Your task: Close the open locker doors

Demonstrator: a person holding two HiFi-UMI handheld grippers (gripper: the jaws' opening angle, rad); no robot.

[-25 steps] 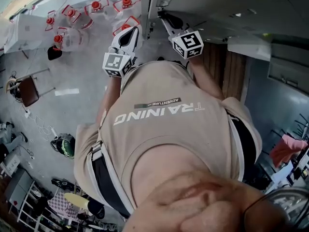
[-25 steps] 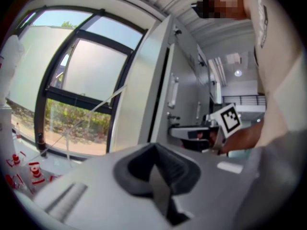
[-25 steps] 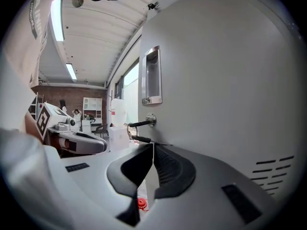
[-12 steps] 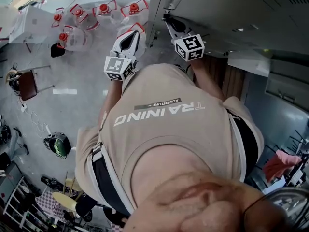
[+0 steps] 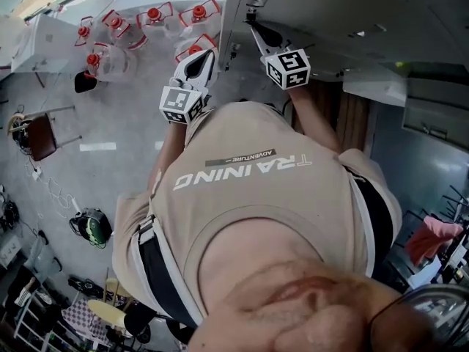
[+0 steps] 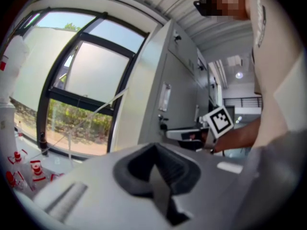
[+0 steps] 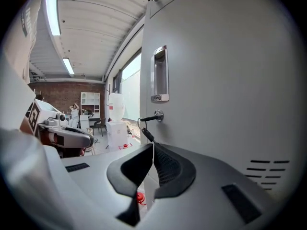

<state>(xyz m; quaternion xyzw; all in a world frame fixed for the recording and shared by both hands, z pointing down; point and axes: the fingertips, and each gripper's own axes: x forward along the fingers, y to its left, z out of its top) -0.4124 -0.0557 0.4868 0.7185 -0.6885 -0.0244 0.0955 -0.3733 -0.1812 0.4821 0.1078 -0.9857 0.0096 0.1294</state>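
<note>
The person [image 5: 249,196] stands close against the bank of grey lockers [image 5: 308,6], and the right tool [image 7: 152,146] is clenched with nothing plainly between its pads, its tips just below the key [image 7: 149,117] that sticks out of the locker door [image 7: 225,80], under that door's recessed handle [image 7: 160,74]. The left tool [image 6: 156,152] is clenched empty too, held near the door's outer edge without touching it, on the side towards the windows [image 6: 91,75]. Red-capped water jugs [image 5: 150,15] stand on the floor [image 5: 110,123] beyond the door's edge, well apart from it.
</note>
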